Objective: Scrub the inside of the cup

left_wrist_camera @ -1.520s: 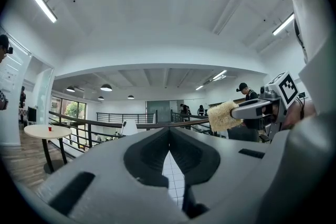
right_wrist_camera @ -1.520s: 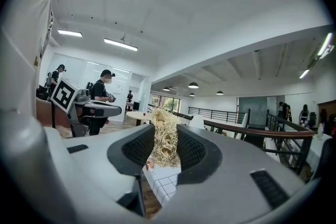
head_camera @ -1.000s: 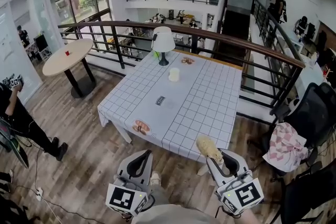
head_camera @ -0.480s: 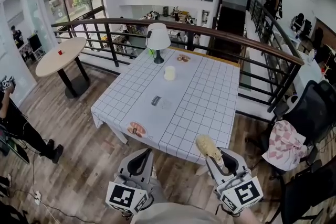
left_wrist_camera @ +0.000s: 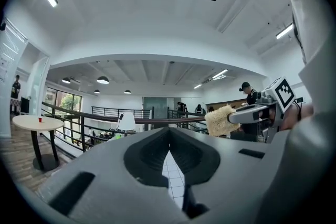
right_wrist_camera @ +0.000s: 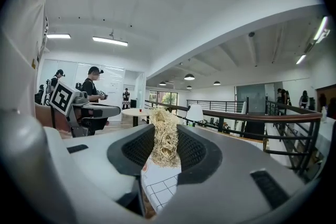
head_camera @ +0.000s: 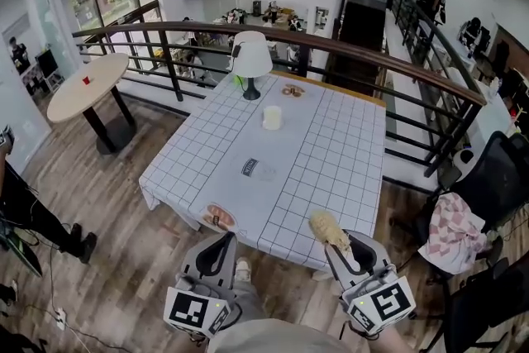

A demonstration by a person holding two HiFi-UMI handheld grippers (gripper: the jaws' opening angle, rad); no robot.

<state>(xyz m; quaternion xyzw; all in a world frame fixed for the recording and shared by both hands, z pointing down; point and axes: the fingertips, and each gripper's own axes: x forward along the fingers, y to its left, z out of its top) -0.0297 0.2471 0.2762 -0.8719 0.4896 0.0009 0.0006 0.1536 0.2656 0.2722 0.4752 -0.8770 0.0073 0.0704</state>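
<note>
**Tan fibrous loofah scrubber (right_wrist_camera: 166, 136) gripped, white cylindrical cup (head_camera: 272, 117) far off**

My right hand-held gripper (head_camera: 334, 242) is clamped on the scrubber. My left hand-held gripper (left_wrist_camera: 169, 132) has its jaws together, nothing between them. Both hang short of the white grid-cloth bench (head_camera: 331, 153). The cup stands upright toward its far end, near a white-shaded lamp (head_camera: 251, 62).
</note>
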